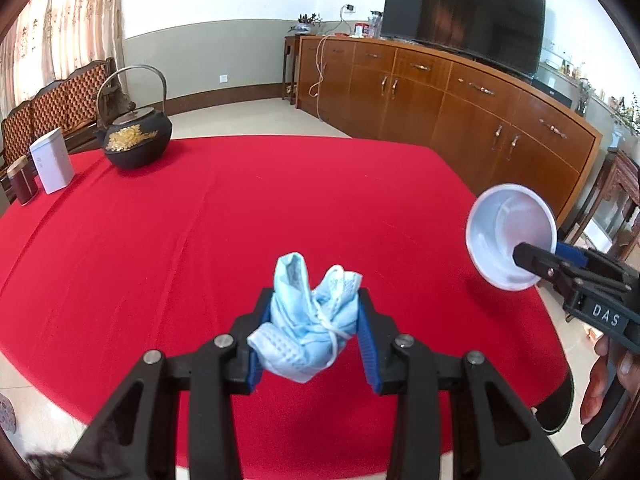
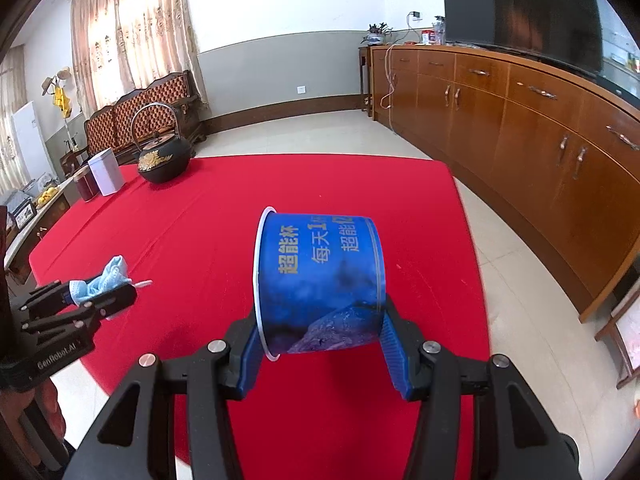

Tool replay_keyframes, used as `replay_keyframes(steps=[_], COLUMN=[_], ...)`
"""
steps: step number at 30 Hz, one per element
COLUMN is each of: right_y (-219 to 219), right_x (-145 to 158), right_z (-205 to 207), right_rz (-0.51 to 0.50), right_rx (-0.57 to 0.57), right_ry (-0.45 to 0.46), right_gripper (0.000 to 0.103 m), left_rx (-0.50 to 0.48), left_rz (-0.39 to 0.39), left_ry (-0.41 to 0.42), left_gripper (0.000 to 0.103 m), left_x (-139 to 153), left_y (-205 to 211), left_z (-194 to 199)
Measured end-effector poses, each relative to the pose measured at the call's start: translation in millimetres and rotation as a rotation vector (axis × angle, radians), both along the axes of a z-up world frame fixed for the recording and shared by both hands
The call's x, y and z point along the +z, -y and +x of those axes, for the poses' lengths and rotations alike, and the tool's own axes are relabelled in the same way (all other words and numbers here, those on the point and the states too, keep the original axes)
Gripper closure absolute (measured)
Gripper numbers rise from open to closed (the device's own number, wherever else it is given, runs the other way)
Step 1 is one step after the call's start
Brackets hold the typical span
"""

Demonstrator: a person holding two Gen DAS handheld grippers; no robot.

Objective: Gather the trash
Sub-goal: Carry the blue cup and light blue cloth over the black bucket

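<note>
The left gripper (image 1: pixel 316 320) was clamped on a crumpled light-blue face mask (image 1: pixel 310 320), its blue pads (image 1: pixel 365 344) pressing the bundle from both sides and holding it clear above the red tablecloth (image 1: pixel 200 248). A white ear loop hung against the mask's folds. The right gripper (image 2: pixel 320 336) was closed around a blue paper cup (image 2: pixel 320 276) printed with yellow Chinese characters; the cup lay on its side between the pads, white rim toward the left of the right wrist view and base toward the right, also lifted off the cloth. From the left wrist view the same cup showed its white inside, mouth facing the camera, near the right edge of the table, with one black finger of the right gripper crossing its lower rim. From the right wrist view the mask sat at the far left, held in the other gripper. At the far left corner of the table stood a black cast-iron teapot (image 1: pixel 136 140) with a gold flower and a tall hoop handle, a white box (image 1: pixel 52 166) beside it, and a dark red tin (image 1: pixel 22 182) next to that. Beyond the table ran a long wooden sideboard (image 1: pixel 460 92) carrying a dark television (image 1: pixel 464 8).
</note>
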State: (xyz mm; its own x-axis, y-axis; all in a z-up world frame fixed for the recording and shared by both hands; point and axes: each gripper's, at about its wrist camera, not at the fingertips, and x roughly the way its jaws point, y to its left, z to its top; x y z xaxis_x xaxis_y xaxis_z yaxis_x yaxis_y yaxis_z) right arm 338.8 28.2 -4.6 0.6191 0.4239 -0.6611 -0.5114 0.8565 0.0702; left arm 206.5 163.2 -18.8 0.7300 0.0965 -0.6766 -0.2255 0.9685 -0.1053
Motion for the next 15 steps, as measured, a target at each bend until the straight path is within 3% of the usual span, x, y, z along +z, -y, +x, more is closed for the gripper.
replay_keyframes(steps=[15], right_y=[81], right_x=[14], right_z=[-74], right_rz=[0.0], right_rx=[-0.106], right_ry=[0.035], right_gripper=[0.049], left_rx=[-0.103], left_rz=[-0.011], left_ry=[0.056], left_gripper=[0.063], left_x=[11], left_y=[50], left_z=[-35])
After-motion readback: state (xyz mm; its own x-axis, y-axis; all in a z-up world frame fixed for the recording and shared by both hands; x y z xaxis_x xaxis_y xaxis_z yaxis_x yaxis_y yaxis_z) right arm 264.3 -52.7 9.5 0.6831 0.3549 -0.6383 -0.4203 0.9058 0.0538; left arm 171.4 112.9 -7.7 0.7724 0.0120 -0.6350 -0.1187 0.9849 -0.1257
